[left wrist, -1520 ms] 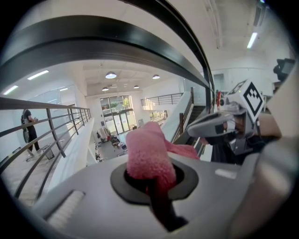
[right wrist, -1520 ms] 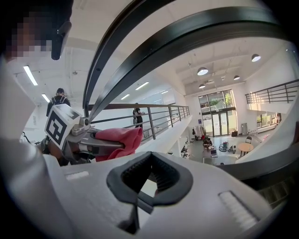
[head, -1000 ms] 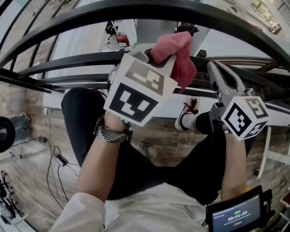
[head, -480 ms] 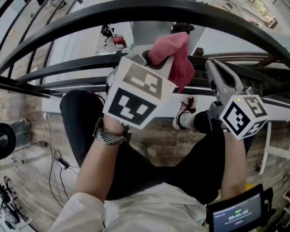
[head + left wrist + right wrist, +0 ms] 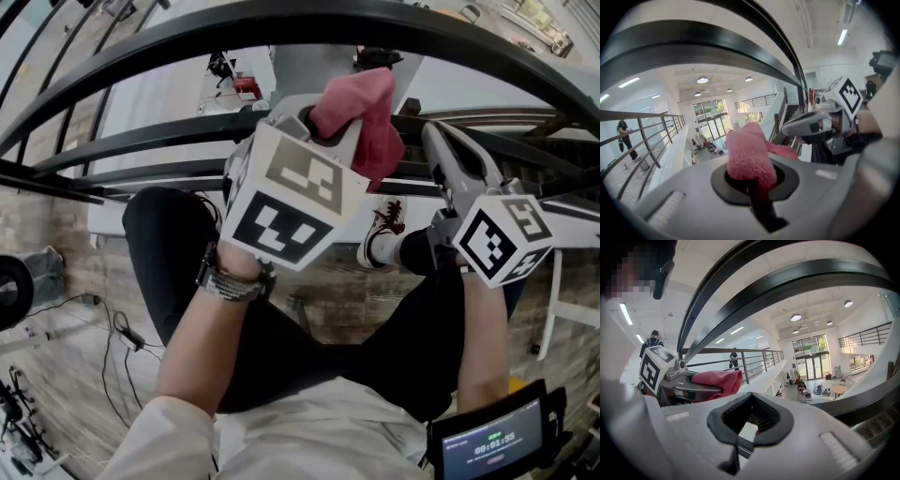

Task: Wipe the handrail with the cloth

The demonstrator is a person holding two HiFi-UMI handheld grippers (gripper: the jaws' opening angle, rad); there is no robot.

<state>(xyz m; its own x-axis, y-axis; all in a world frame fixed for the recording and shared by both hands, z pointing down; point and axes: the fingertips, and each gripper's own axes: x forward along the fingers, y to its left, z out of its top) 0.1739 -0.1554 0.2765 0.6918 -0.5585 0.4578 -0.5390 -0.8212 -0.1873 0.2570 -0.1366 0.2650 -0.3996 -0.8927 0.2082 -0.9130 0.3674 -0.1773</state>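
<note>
Left gripper [image 5: 323,127] first: its jaws are closed tight on the pink cloth [image 5: 370,112]. A thick wad bulges up out of the round hollow between the pads, and a loose flap hangs off to the right. I hold it raised just under the broad black handrail [image 5: 141,56] that arches across the top of my head view. From the gripper's own camera the rail sweeps overhead close above the cloth. Whether the fabric actually touches the rail I can't quite tell; it looks to sit a little below it.

Right gripper [image 5: 441,141] is up beside the left one, near it but apart, with its tips pointing toward the same run of railing. Its jaws are closed together with nothing between them. Through the small diamond-shaped gap the ribbed pads leave, I see only the hall far below.

Lower black rails [image 5: 169,169] cross behind both grippers. A beaded band [image 5: 230,277] sits on my left wrist. My white shoe [image 5: 384,239] shows beneath the grippers over the wood-pattern floor [image 5: 56,337], and a small screen [image 5: 492,441] is at the lower right.
</note>
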